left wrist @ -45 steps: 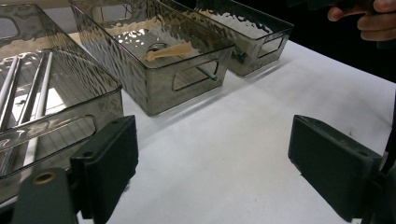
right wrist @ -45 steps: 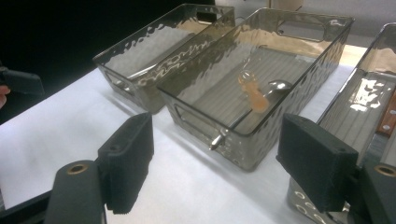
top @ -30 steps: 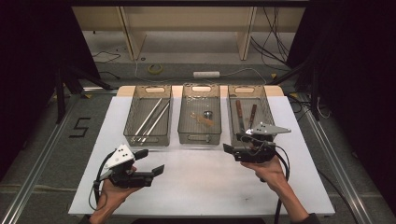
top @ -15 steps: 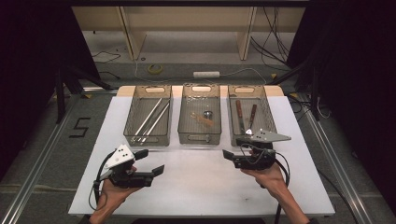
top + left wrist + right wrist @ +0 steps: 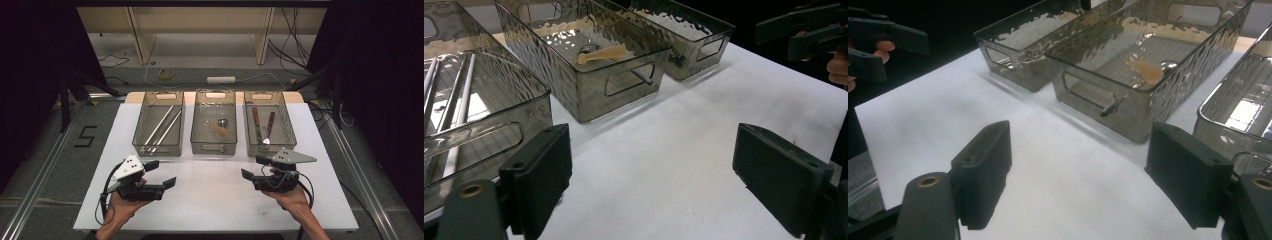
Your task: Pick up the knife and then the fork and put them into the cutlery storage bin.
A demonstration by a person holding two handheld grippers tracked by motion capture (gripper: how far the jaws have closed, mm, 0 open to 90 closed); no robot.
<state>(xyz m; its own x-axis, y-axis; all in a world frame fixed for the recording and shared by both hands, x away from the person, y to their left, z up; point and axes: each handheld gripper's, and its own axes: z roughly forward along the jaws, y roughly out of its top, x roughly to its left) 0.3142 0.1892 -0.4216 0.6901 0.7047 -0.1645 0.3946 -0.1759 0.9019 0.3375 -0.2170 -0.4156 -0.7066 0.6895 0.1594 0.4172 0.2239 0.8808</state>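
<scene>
Right now both grippers are hovering low over bare table w/ nothing held: left gripper (image 5: 159,175) is sitting w/ jaws spread wide, right gripper (image 5: 254,168) likewise spread, jaws empty. Three clear bins are lining the far side. Nearest thing to the right gripper is the right bin (image 5: 268,131), lying just ahead of it and a touch to its right; inside are lying two dark-handled tools (image 5: 263,125), long axes running roughly front-to-back, handles toward the far end, nearly parallel to each other. Right hand (image 5: 292,199) is clearly nearer that bin than the left. Mid bin (image 5: 214,129) is holding a tan-handled piece (image 5: 1146,71) and a small round metal bit, lying diagonal; it's sitting between both grippers, approx. equal reach. Left bin (image 5: 159,131) is holding long metal rods (image 5: 451,112), axes slightly slanted front-to-back, straight ahead of the left gripper. Judging by this, next reach is prob. forward over a bin's near wall, jaws turning across a tool's axis.
</scene>
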